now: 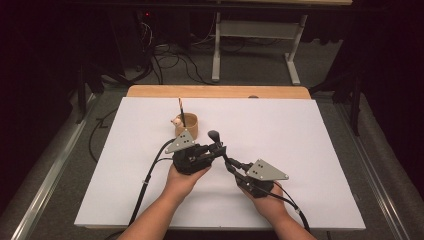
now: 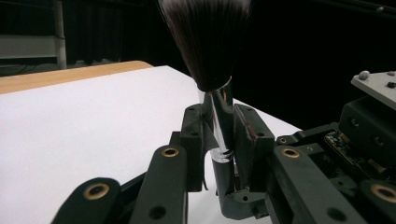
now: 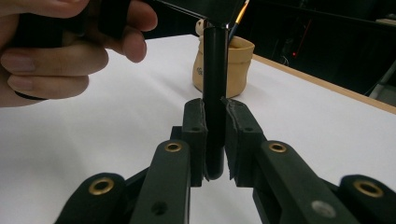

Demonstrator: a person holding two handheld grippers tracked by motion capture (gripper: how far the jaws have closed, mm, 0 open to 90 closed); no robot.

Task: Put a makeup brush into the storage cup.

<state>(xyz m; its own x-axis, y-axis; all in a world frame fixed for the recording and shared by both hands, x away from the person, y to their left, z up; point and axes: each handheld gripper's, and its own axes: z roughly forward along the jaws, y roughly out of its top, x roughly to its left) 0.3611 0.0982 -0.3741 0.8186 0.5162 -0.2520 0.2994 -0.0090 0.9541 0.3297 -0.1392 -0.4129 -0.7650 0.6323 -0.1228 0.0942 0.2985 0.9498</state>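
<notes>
A makeup brush (image 1: pixel 214 135) with dark bristles (image 2: pixel 208 42), a silver ferrule (image 2: pixel 218 116) and a black handle (image 3: pixel 215 84) is held between both grippers over the middle of the white table (image 1: pixel 300 150). My left gripper (image 1: pixel 217 149) (image 2: pixel 219 135) is shut on the ferrule just below the bristles. My right gripper (image 1: pixel 232 167) (image 3: pixel 215 135) is shut on the rounded end of the handle. The brush slants from the right gripper up toward the left one.
A tan cup (image 1: pixel 186 125) (image 3: pixel 224 67) stands just behind the left gripper, holding a thin striped stick (image 1: pixel 181 111) and a small pale figure (image 1: pixel 175 120). A wooden edge (image 1: pixel 220 91) borders the table's far side. Cables trail off the front edge.
</notes>
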